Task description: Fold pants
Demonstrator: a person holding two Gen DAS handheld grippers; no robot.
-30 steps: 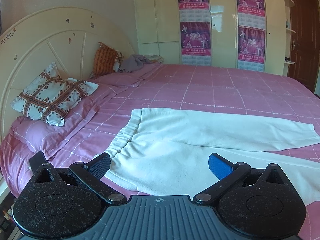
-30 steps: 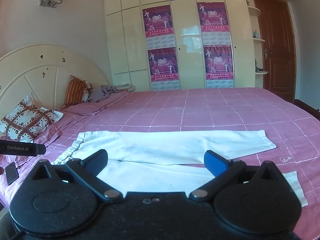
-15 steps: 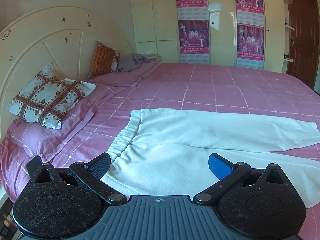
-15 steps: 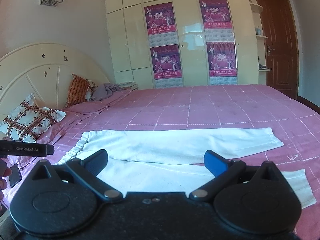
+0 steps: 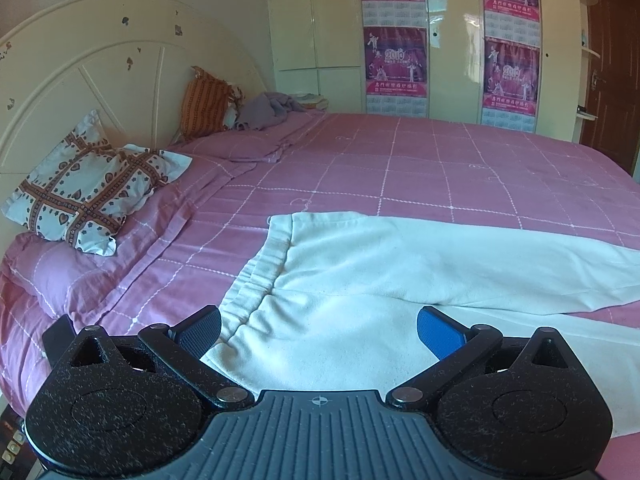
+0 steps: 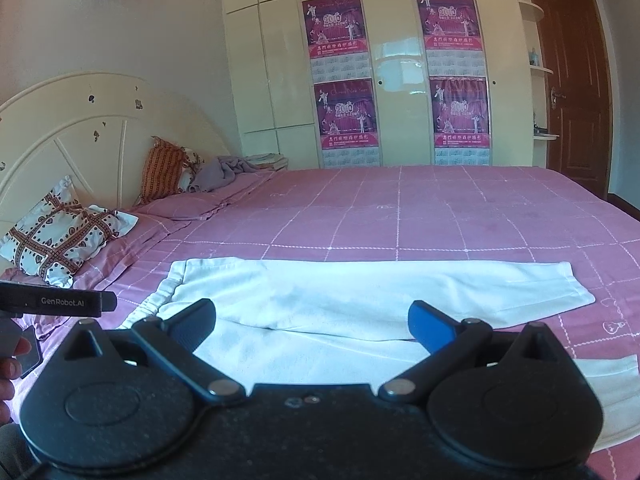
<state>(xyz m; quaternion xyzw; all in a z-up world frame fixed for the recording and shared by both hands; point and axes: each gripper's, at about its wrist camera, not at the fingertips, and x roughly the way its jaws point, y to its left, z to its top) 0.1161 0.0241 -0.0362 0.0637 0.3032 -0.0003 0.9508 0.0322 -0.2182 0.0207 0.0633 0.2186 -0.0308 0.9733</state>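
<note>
White pants (image 5: 360, 272) lie flat on the pink bed, waistband to the left, both legs stretching right. My left gripper (image 5: 318, 330) hovers open over the near waistband corner, nothing between its fingers. In the right wrist view the same pants (image 6: 360, 296) spread across the bed, far leg cuff (image 6: 576, 284) at the right. My right gripper (image 6: 312, 322) is open above the crotch and near leg, holding nothing. The left gripper's body (image 6: 56, 304) shows at the left edge of that view, with a hand below it.
A pink checked bedspread (image 5: 440, 160) covers the bed. A patterned pillow (image 5: 88, 188), an orange cushion (image 5: 204, 104) and a grey bundle of cloth (image 5: 264, 110) lie by the cream headboard (image 5: 80, 80). A wardrobe with posters (image 6: 400, 80) and a brown door (image 6: 576, 80) stand behind.
Both grippers have moved forward and a little lower toward the pants, which now look larger. Both stay open and the pants have not moved.
</note>
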